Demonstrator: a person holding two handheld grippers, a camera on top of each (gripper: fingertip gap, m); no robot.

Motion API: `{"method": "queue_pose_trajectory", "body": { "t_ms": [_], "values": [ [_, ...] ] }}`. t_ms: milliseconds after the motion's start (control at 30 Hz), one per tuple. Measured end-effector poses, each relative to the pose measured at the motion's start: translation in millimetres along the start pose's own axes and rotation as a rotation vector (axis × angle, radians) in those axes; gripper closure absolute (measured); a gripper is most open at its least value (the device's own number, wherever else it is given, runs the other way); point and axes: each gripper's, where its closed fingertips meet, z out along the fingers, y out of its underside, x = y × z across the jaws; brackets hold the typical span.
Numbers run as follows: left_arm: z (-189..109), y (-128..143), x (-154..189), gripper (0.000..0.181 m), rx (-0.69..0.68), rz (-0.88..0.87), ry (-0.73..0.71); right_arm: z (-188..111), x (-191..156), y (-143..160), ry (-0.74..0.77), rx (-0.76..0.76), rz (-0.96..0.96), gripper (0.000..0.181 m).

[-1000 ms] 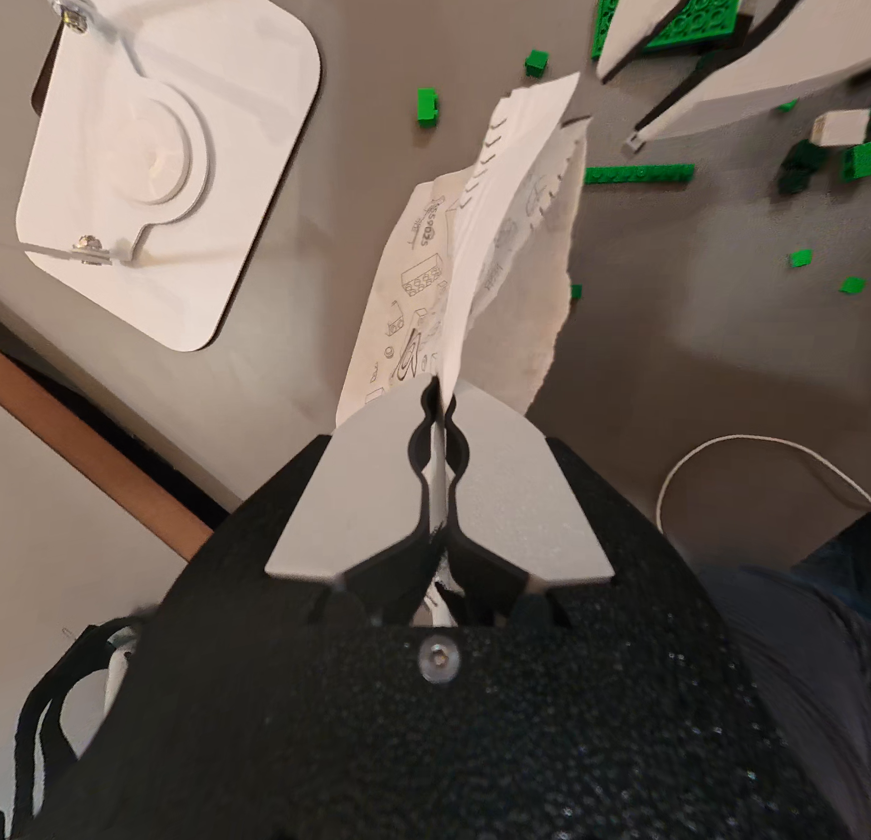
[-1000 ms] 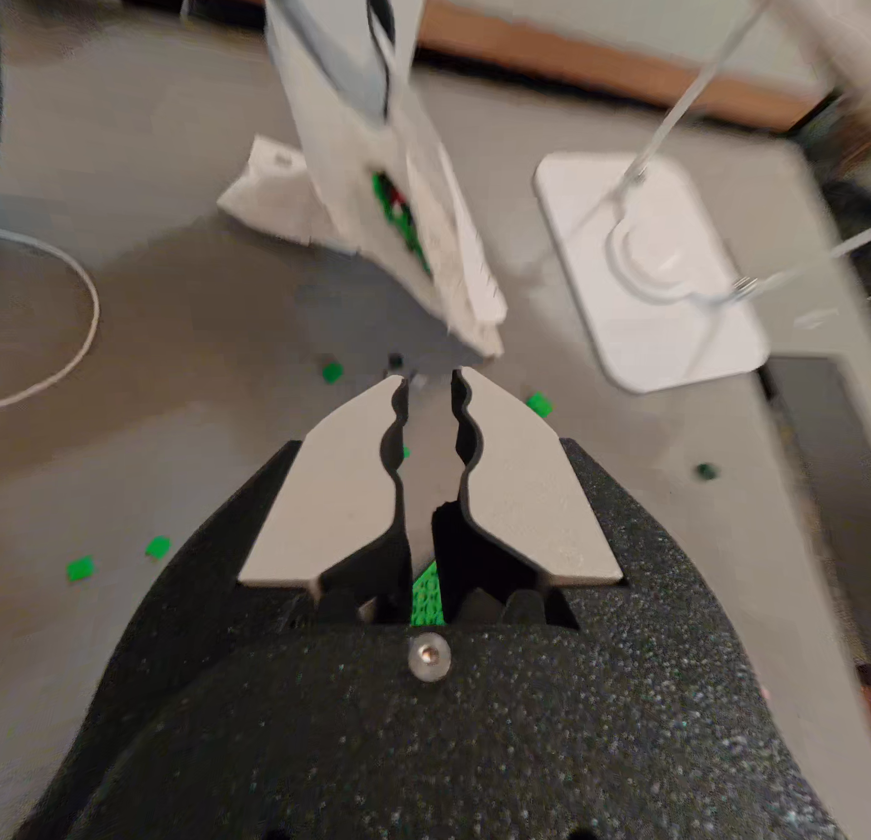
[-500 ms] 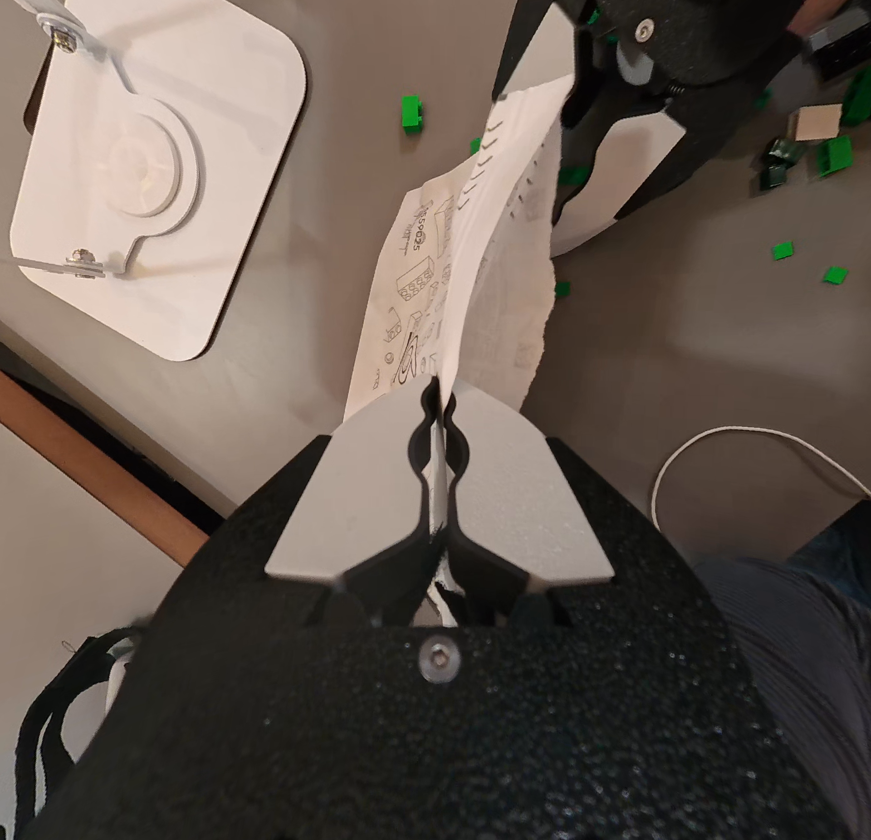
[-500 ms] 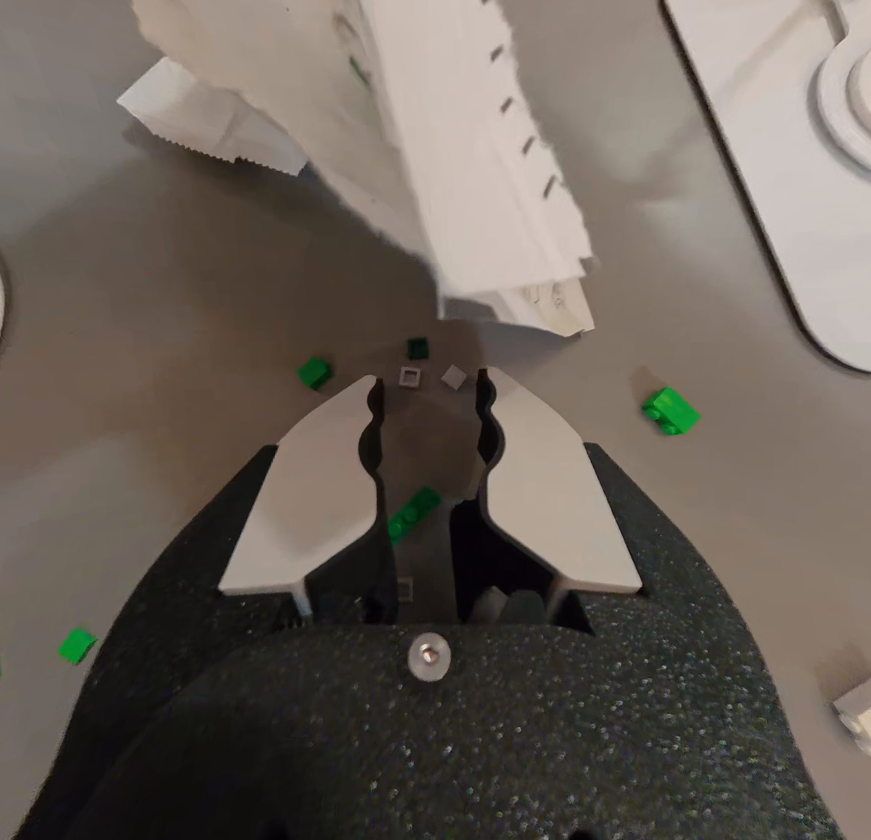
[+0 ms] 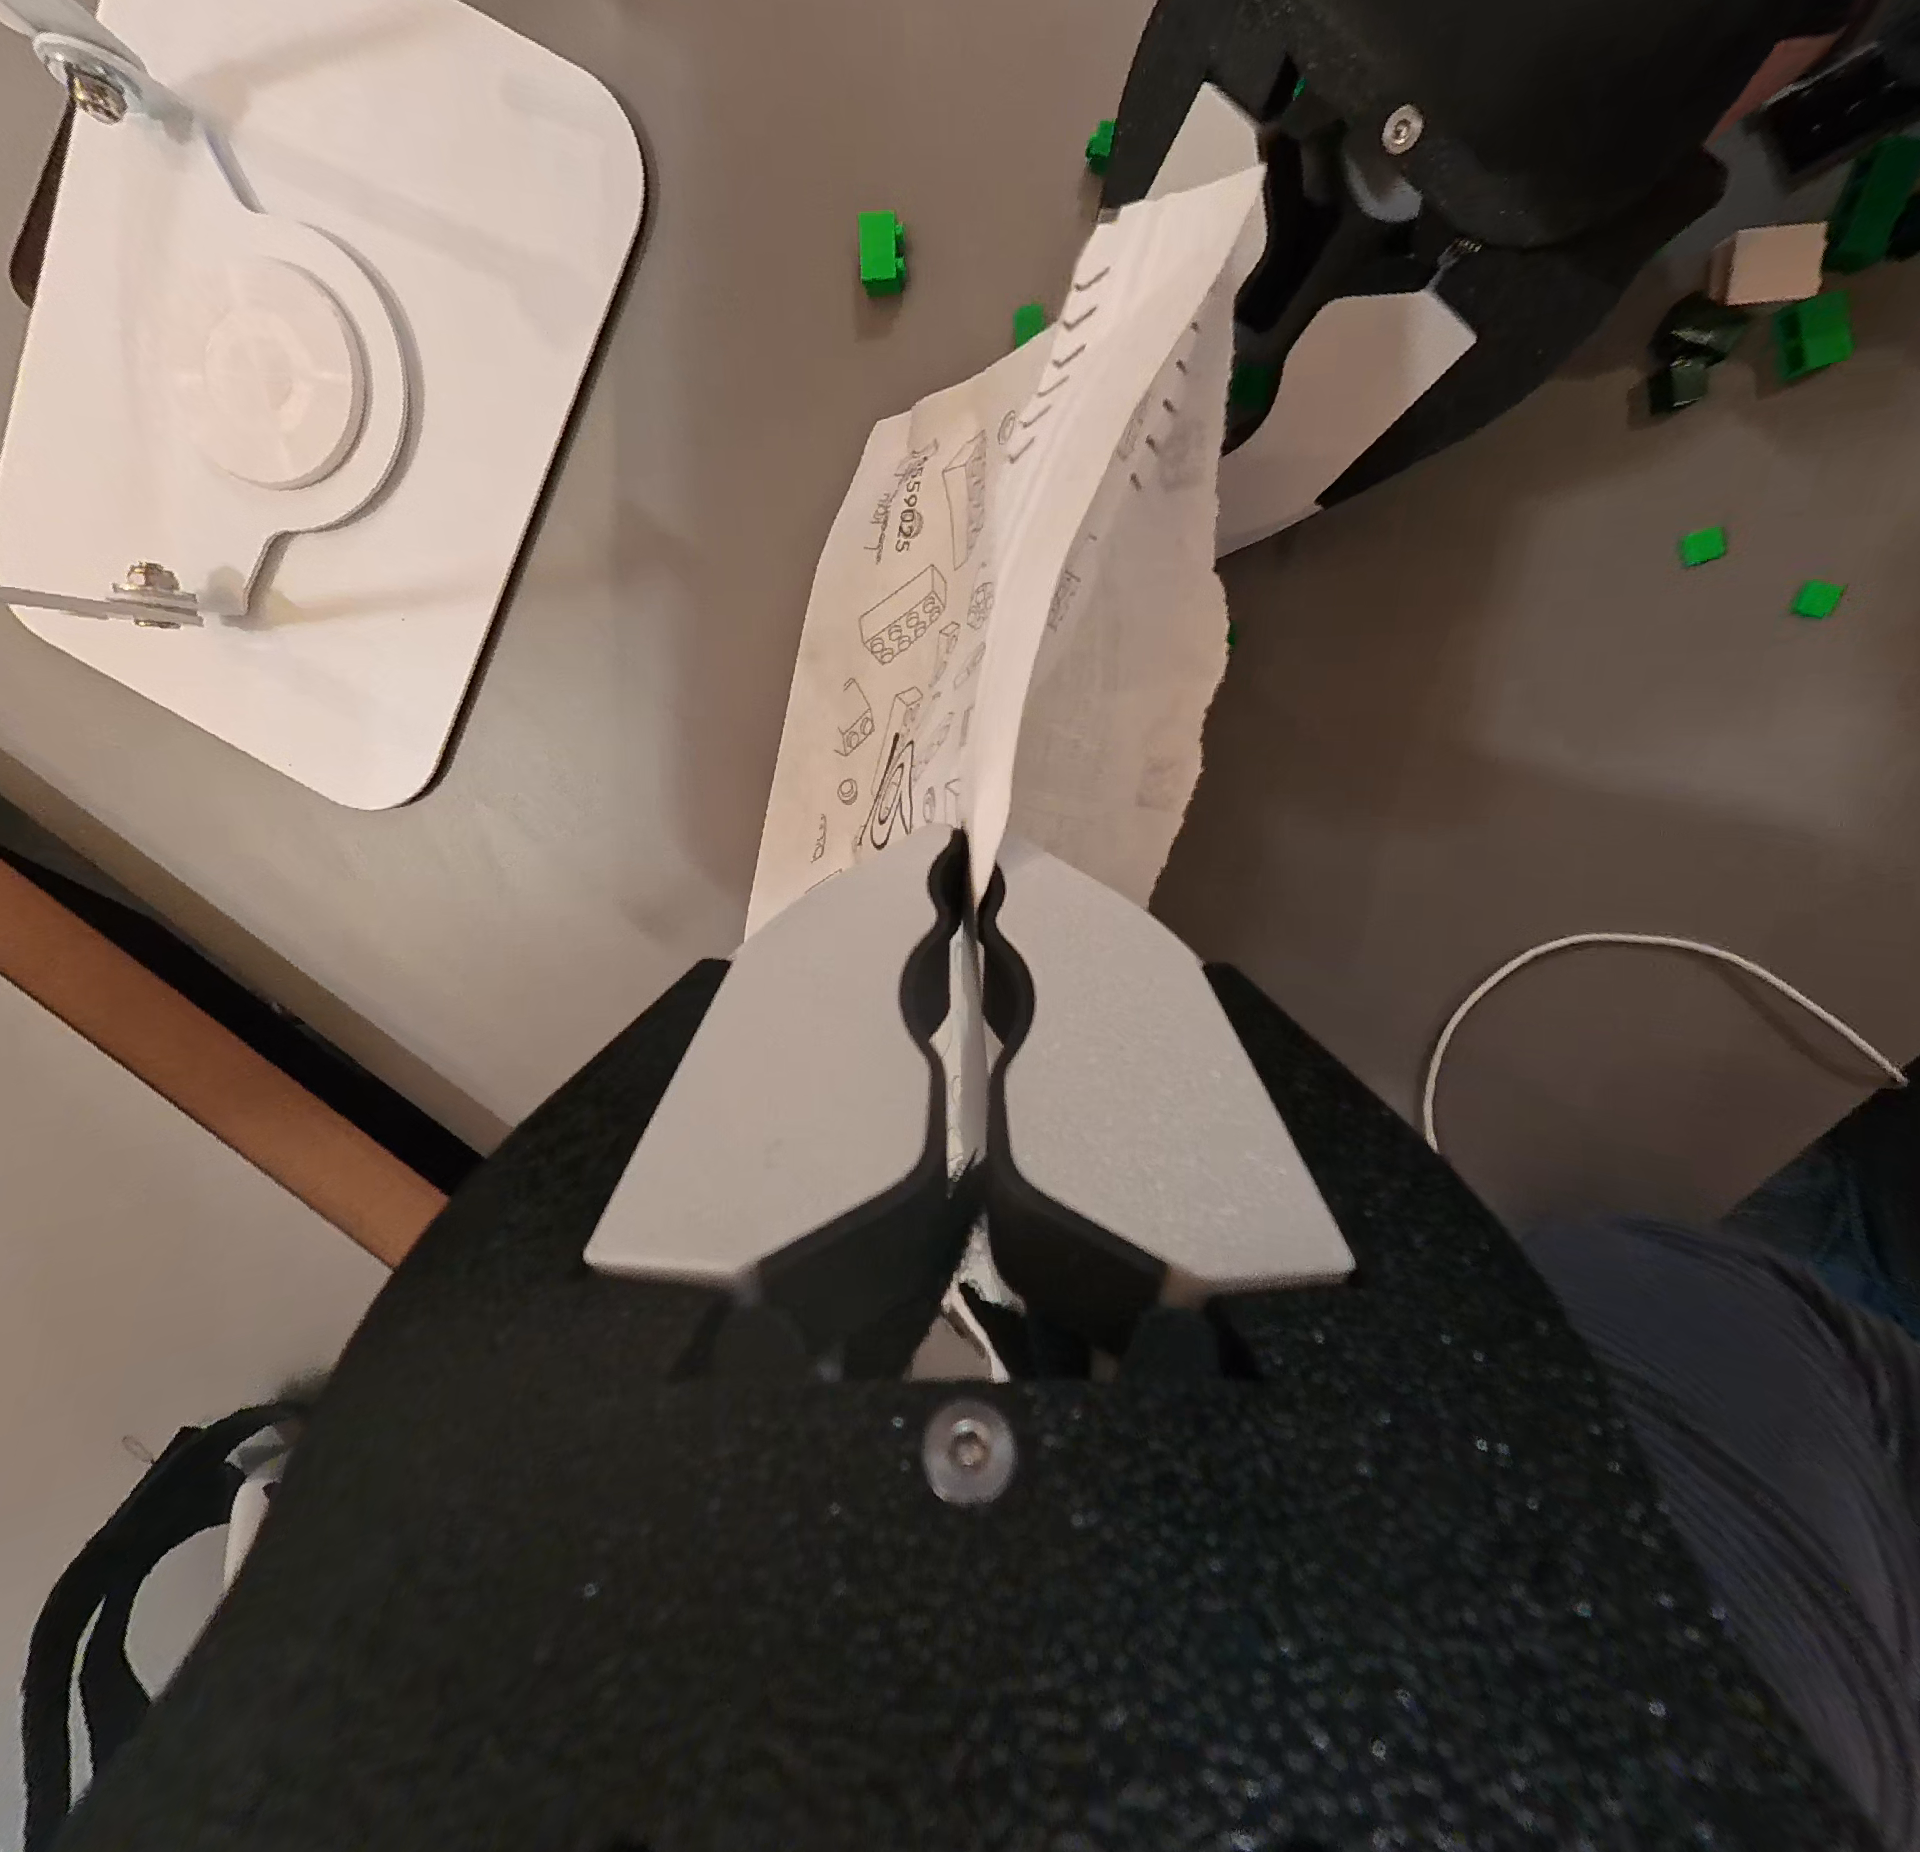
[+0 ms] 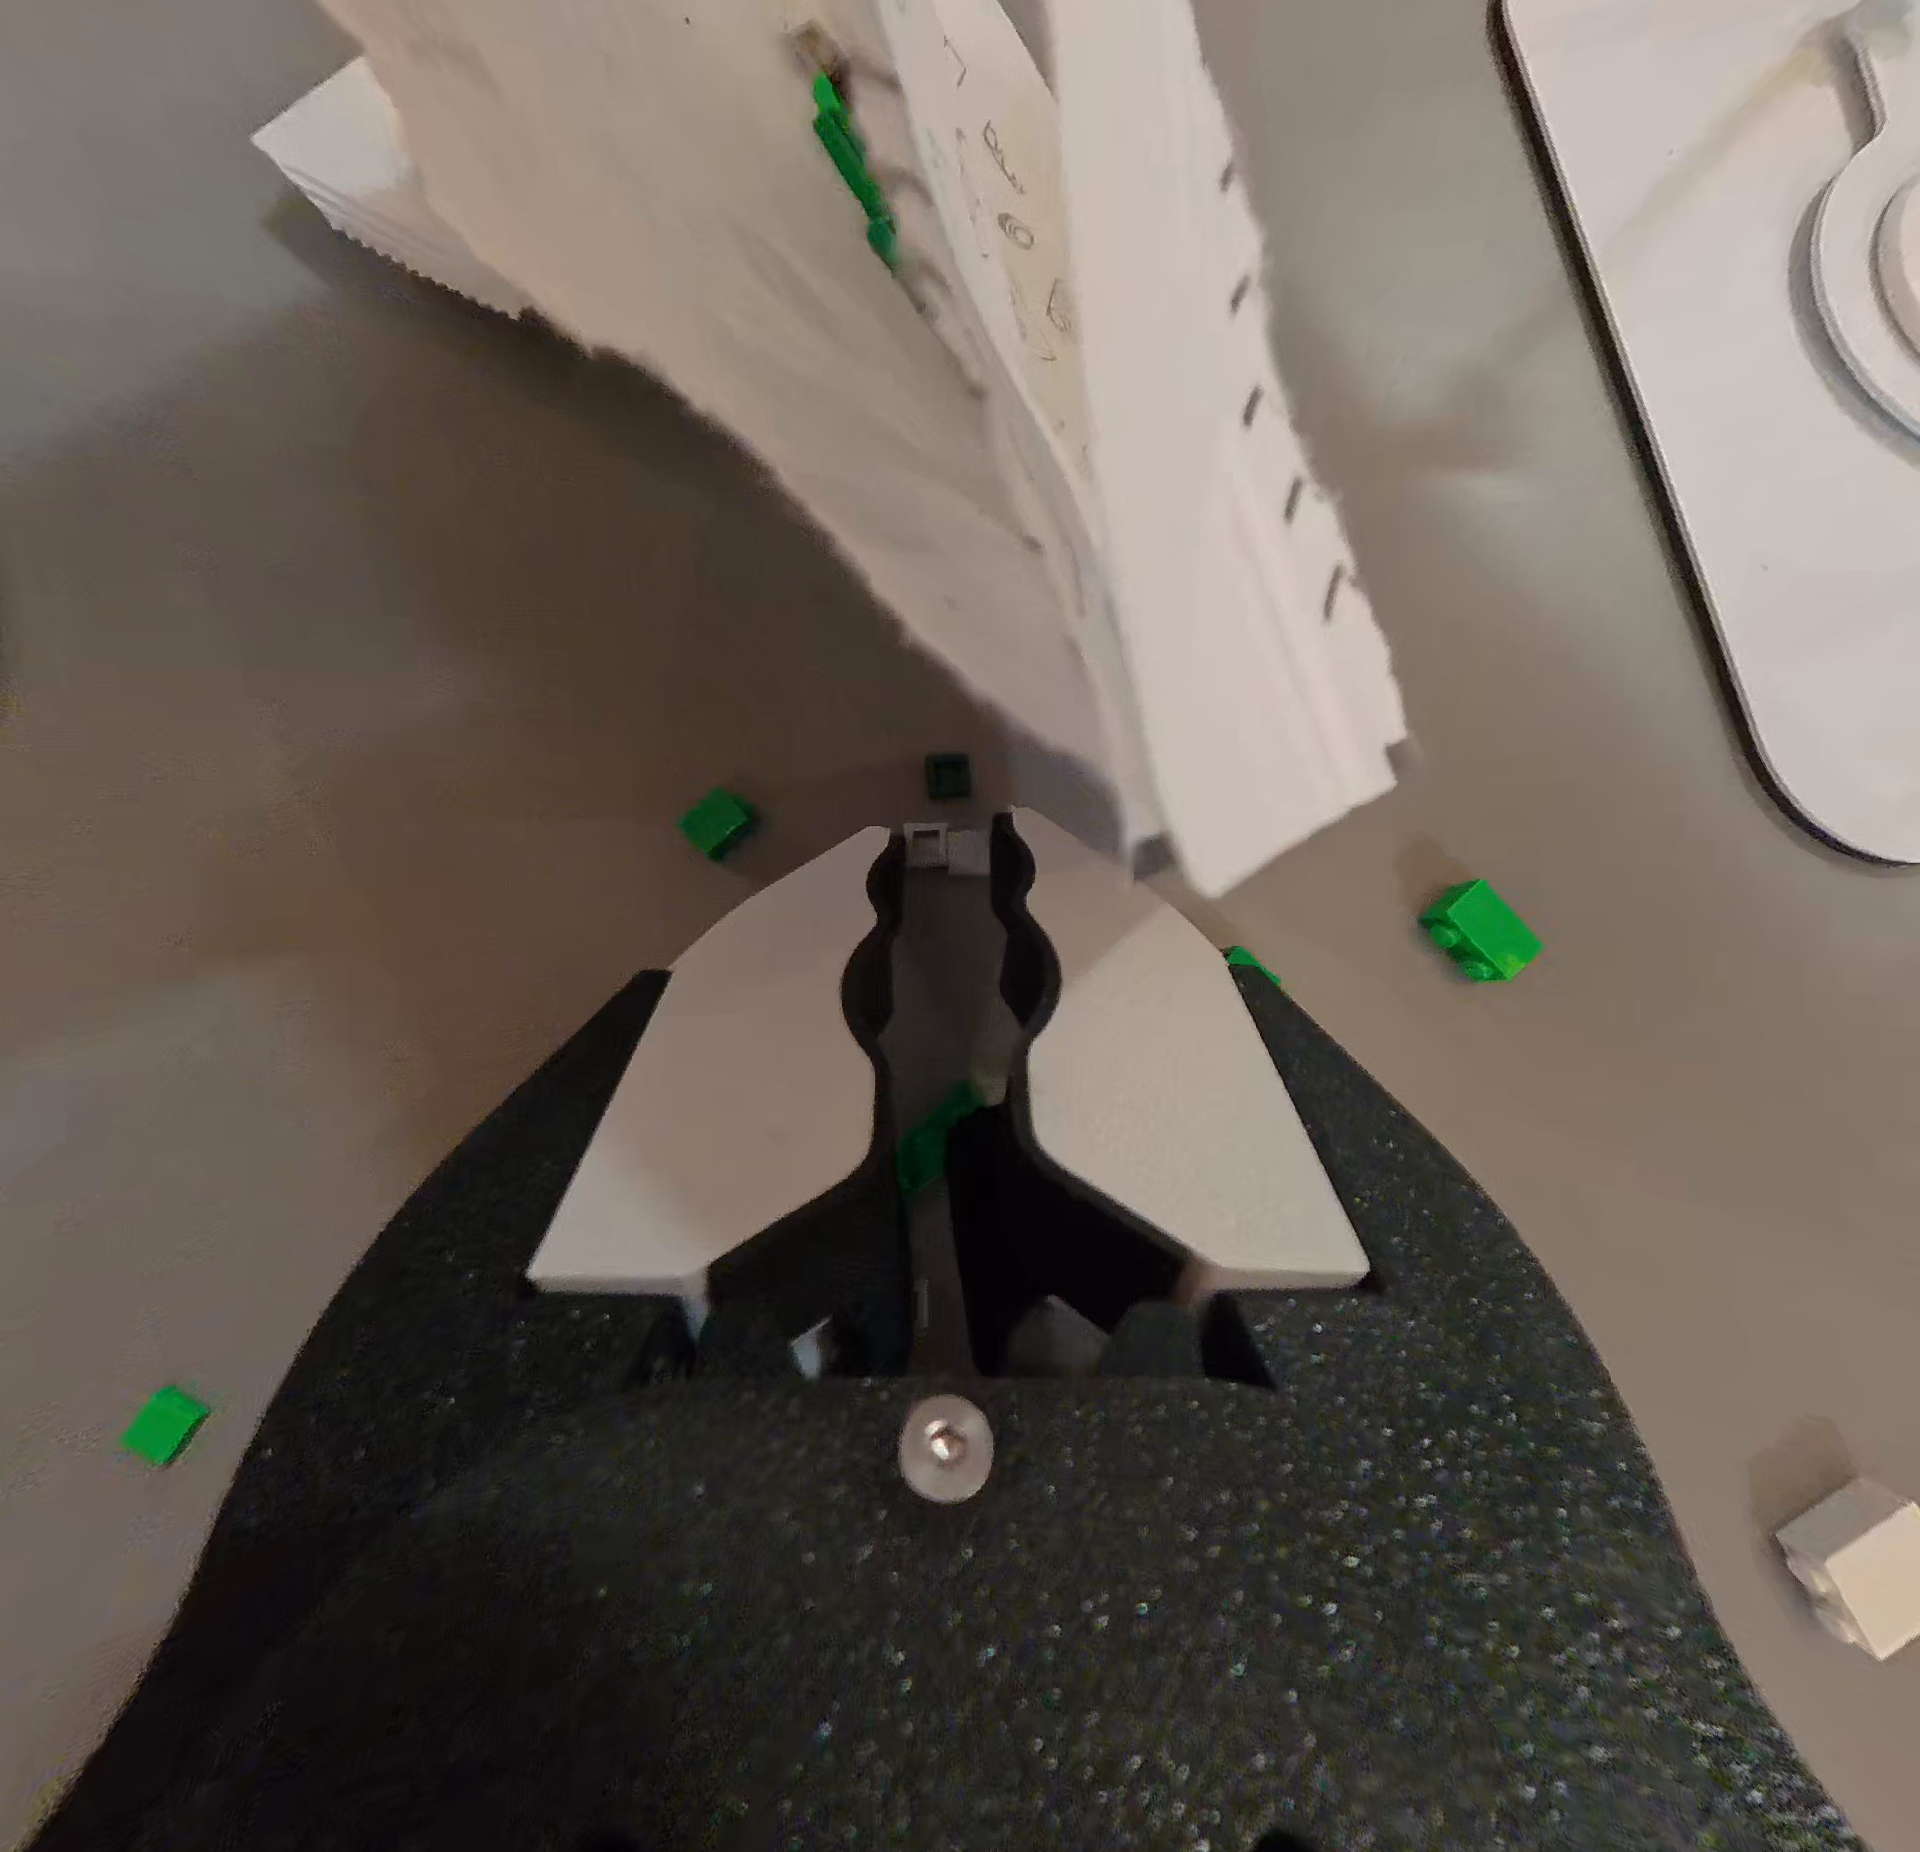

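My left gripper is shut on the edge of a white paper bag printed with brick drawings, and holds it hanging above the grey table. In the right wrist view the bag hangs open-mouthed just ahead, with a green piece inside it. My right gripper is down at the table below the bag's mouth. Its fingertips are shut on two small grey pieces lying side by side. A dark green piece lies just beyond them. The right gripper's black body shows behind the bag in the left wrist view.
Green bricks and a green tile lie scattered around. A grey brick is at the right. A white stand base is nearby. A white cable and the table's wooden edge are close. Spacing between my two grippers at the tips: around 12 centimetres.
My right gripper swung in under the bag, opened wide, came down and closed on the two grey pieces. My left gripper kept its hold on the bag.
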Motion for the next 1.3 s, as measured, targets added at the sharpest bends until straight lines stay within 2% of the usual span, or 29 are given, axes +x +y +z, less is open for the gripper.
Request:
{"method": "queue_pose_trajectory", "body": {
  "t_ms": [133, 333, 467, 567, 733, 967, 1100, 1300],
  "values": [
    [0.5, -1.2, 0.7, 0.181, -0.003, 0.007, -0.001, -11.7, -1.4, -7.2, 0.013, 0.015, -0.02, 0.165],
    [1.0, -1.6, 0.4, 0.181, -0.003, 0.005, 0.0, -49.5, -20.8, -28.2, 0.003, 0.045, -0.112, 0.165],
    [2.1, -2.0, 1.6, 0.181, -0.009, 0.006, 0.003, -78.7, -41.6, -58.7, -0.048, 0.165, -0.126, 0.166],
    [3.9, -5.2, 5.7, 0.181, -0.018, 0.022, 0.01, -89.9, -50.0, -80.1, -0.036, 0.25, -0.121, 0.166],
    [6.4, -13.3, 14.9, 0.181, -0.025, 0.076, 0.022, -83.9, -41.0, -96.9, 0.094, 0.318, -0.134, 0.166],
    [4.8, -16.4, 18.4, 0.181, -0.016, 0.094, 0.024, -67.4, -24.7, -92.6, 0.279, 0.26, -0.224, 0.165],
    [4.5, -16.1, 17.9, 0.181, -0.014, 0.091, 0.025, -63.1, -26.0, -92.4, 0.289, 0.255, -0.243, 0.157],
    [4.5, -15.8, 17.4, 0.181, -0.013, 0.089, 0.024, -61.6, -28.0, -90.8, 0.267, 0.248, -0.239, 0.156]
  ]
}}
